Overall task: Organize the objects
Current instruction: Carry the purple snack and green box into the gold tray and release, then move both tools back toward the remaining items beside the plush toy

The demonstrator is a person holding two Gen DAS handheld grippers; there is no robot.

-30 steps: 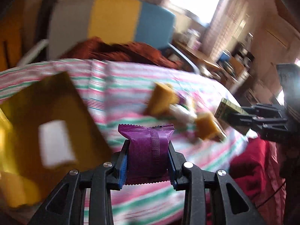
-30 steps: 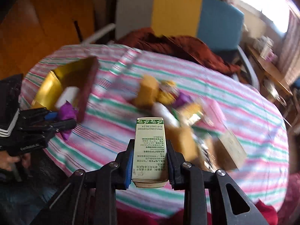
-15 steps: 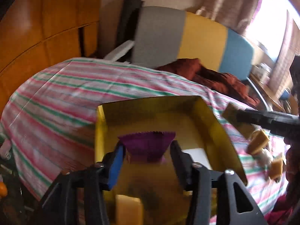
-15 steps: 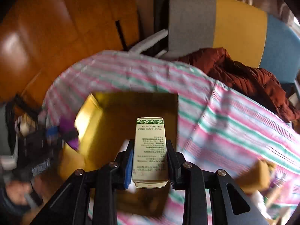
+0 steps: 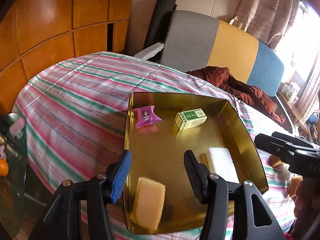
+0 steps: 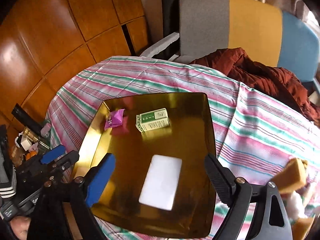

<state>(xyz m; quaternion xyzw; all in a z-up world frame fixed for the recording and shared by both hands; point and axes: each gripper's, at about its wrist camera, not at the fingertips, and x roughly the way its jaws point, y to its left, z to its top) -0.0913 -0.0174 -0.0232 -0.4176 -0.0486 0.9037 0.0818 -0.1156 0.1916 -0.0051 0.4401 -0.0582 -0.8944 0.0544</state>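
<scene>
Now both hand-held grippers, left (image 5: 158, 177) & right (image 6: 160, 182), just spread, empty; box (image 6: 153, 120) text illegible.

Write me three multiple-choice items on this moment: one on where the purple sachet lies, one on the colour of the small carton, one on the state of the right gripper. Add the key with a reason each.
1. Where is the purple sachet?
A. in the gold tray
B. on the striped cloth
C. between the left gripper's fingers

2. What colours has the small carton?
A. red and black
B. green and cream
C. blue and white

3. How stands the right gripper?
A. shut on the carton
B. shut on nothing
C. open and empty

Key: 1 A, it lies by the far left wall of the gold tray; 2 B, green face and cream sides with print; 3 C, its jaws have just been opening and stand wide apart over the tray with nothing between them.
</scene>
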